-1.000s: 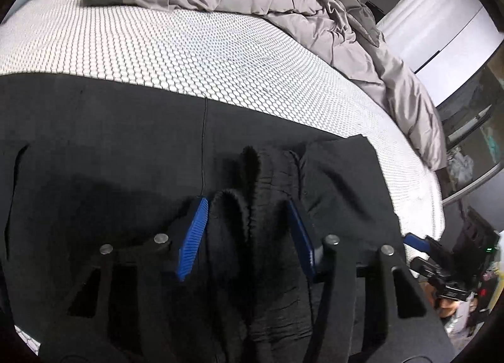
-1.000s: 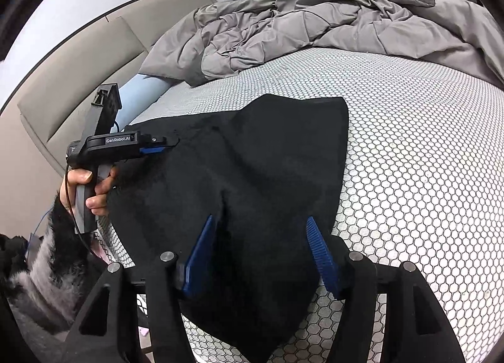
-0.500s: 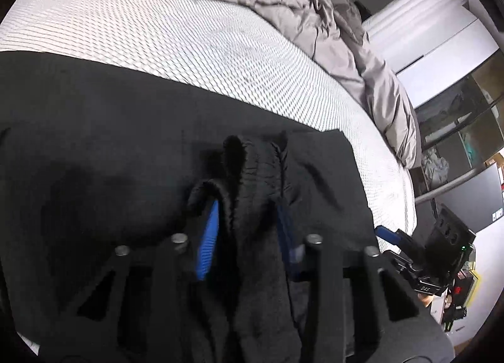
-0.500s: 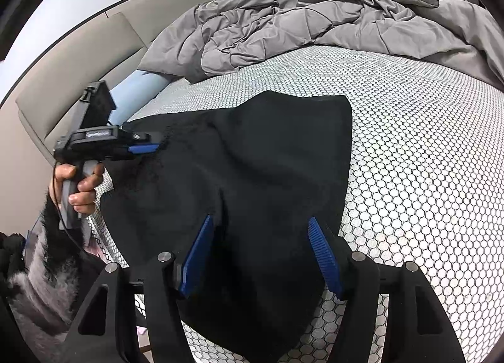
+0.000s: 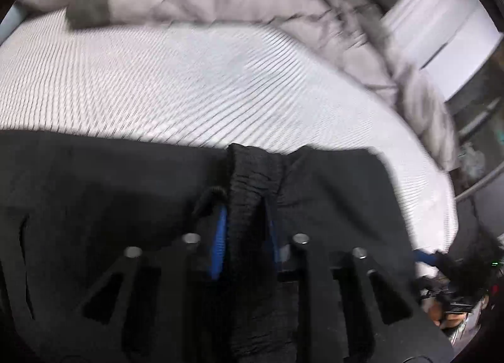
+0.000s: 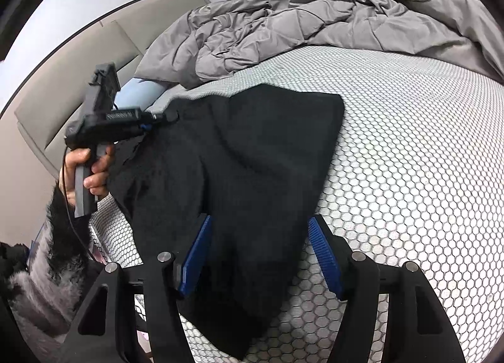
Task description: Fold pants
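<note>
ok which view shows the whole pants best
The right wrist view: the pants lie spread on the bed, edges and far end visible. The left wrist view is blurred and shows only a bunched fold pinched in the left claw.

Left gripper jaws just closing, apparently pinching bunched pants, blurred

- The pants are black, of a soft, matte fabric, and lie spread on the bed's white honeycomb-patterned mattress cover.
- In the right wrist view they form a broad dark sheet with a squared far corner, narrowing toward the near edge, with shallow creases running across.
- In the left wrist view a gathered, ribbed fold of the pants stands bunched up above the flat cloth.
</note>
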The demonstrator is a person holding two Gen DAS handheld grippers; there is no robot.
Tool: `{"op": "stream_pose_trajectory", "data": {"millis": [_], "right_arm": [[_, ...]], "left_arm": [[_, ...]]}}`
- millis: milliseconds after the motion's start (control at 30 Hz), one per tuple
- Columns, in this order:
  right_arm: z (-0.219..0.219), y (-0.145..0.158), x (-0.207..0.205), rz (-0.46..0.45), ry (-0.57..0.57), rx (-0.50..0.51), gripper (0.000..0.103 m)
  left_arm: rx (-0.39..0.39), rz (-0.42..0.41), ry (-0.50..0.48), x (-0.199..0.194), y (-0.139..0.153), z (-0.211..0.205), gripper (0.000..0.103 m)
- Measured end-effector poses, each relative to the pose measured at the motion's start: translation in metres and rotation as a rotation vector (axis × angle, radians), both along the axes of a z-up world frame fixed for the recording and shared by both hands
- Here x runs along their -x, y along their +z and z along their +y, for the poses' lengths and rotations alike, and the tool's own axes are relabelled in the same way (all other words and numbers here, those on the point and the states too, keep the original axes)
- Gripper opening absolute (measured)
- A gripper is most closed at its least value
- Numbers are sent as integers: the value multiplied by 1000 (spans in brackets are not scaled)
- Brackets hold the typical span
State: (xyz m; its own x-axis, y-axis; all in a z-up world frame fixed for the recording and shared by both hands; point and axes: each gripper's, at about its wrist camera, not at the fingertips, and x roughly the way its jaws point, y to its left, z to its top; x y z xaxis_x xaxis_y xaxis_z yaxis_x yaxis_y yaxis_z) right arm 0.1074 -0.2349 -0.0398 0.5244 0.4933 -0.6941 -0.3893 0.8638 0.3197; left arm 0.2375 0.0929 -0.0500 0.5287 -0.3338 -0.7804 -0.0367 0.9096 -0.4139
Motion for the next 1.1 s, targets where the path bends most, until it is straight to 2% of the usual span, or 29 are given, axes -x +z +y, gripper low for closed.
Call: {"op": "stream_pose_trajectory", "data": {"millis": [67,200,267,300,367,467,533,600,667,800,967,1100], "right_arm": [[-8,-2,-1,15,-22,-1,65],[-24,-3,6,39,-17,-53,65],[-31,-7,11,69,5,-92,65],[-33,-10,13,83,17,-110,65],[-33,-17,15,123,46,-150,64],[-26,-26,20,200,93,-193,51],[-15,-27,30,212,111,-124,47],[-7,-25,41,196,132,-67,37],[-1,-27,50,194,156,-29,31],[0,-23,65,154,165,-8,29],[-20,-8,65,121,127,-113,32],[-15,-13,55,161,94,-139,32]], "left_arm": [[52,-3,18,5,-1,11,28],[48,-49,11,43,19,16,36],[30,-87,-39,66,24,8,66],[-4,-107,-65,78,24,0,70],[-51,-76,-140,88,14,-18,71],[-142,-53,-158,92,1,-24,71],[-140,-52,-154,95,-3,-15,71],[-154,-59,-142,98,0,-15,71],[-179,-71,-141,103,6,-14,71],[-221,-155,-128,128,32,-11,71],[-153,-240,-137,137,67,-37,71],[-63,-214,-280,110,67,-115,71]]}}
